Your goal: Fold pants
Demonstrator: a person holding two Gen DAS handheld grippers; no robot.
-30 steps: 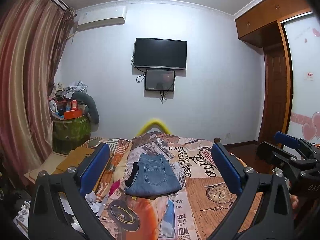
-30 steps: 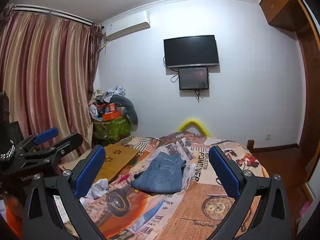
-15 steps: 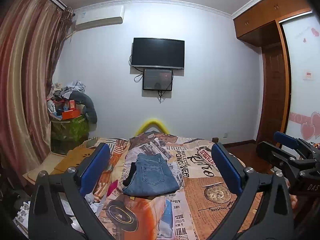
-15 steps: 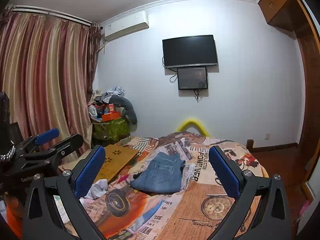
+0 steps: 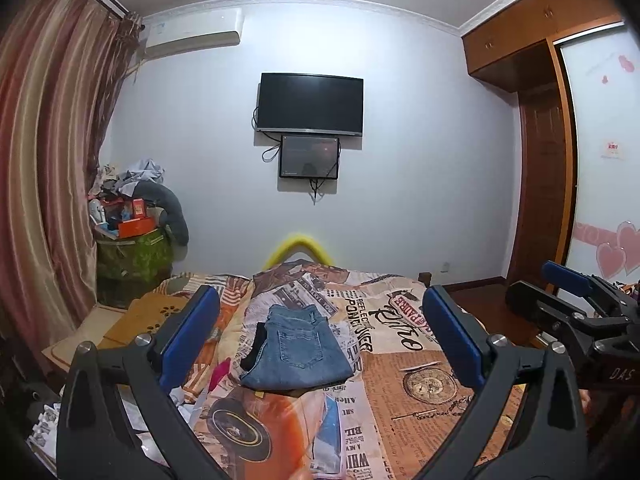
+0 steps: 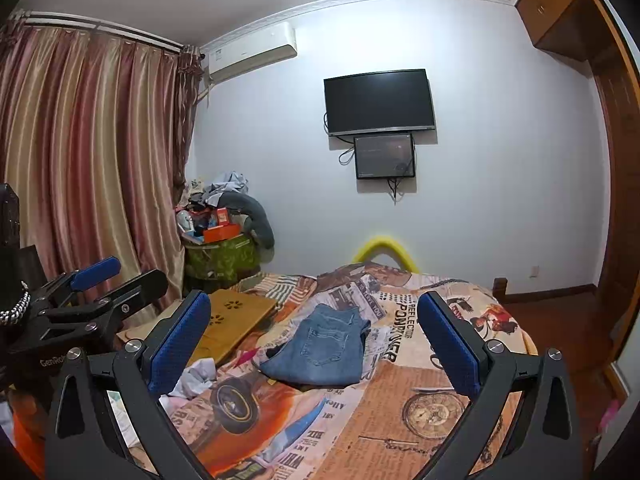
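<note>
Blue jeans (image 5: 294, 350) lie folded in a compact rectangle on the patterned bedspread (image 5: 420, 392), back pocket up, with a dark cloth edge at their left. They also show in the right wrist view (image 6: 320, 350). My left gripper (image 5: 320, 338) is open and empty, held well back from and above the jeans. My right gripper (image 6: 314, 338) is open and empty, also well back. The right gripper shows at the right edge of the left wrist view (image 5: 576, 316). The left gripper shows at the left edge of the right wrist view (image 6: 88, 300).
A wooden lap tray (image 6: 230, 322) lies at the bed's left with crumpled white cloth (image 6: 192, 378) in front of it. A cluttered green bin (image 5: 132, 256) stands by the curtains (image 5: 44, 184). A TV (image 5: 310, 106) hangs on the far wall; a wardrobe (image 5: 560, 152) is at the right.
Both views shifted slightly; the jeans appear a little lower and closer in frame. Both grippers stay open and empty. The jeans have not moved on the bed.
</note>
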